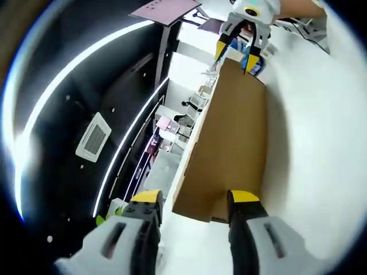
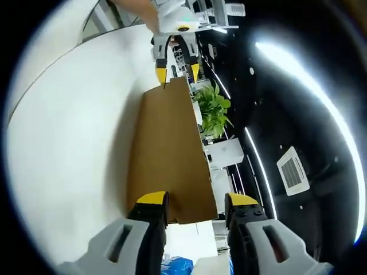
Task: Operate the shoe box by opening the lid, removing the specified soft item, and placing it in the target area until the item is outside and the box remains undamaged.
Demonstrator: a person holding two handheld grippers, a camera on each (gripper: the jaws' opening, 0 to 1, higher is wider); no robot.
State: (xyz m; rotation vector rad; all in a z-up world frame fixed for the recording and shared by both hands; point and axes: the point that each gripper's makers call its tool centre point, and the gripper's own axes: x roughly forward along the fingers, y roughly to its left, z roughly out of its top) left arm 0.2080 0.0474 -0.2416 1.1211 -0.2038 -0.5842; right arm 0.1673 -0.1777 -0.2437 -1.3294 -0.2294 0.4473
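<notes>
Two grippers on one cardboard lid (image 1: 226, 143), one at each short end. I see the lid as a flat brown panel, lifted and tilted, w/ ceiling lights and room behind it.

Left gripper view: my left gripper (image 1: 195, 200) has yellow-tipped jaws rising from the bottom, set moderately apart. The near edge of the lid sits at the tips; right tip appears to touch the edge, left tip lies just off the corner. Cannot tell if the jaws actually clamp the panel. At the far end the right gripper (image 1: 238, 54) straddles the lid's top edge, tips on either side of it.

Right gripper view: my right gripper (image 2: 195, 200) shows jaws moderately apart w/ the lid's (image 2: 169, 149) near edge between the tips; grip contact not confirmable. Left gripper (image 2: 176, 71) sits at the far end, tips at the panel's edge, held by a hand (image 2: 143, 14) partly in frame. A green plant (image 2: 213, 112) stands beside the lid's right edge, farther back. White surface (image 2: 69, 143) to the left of the lid.

Box body and soft item: not identifiable.
</notes>
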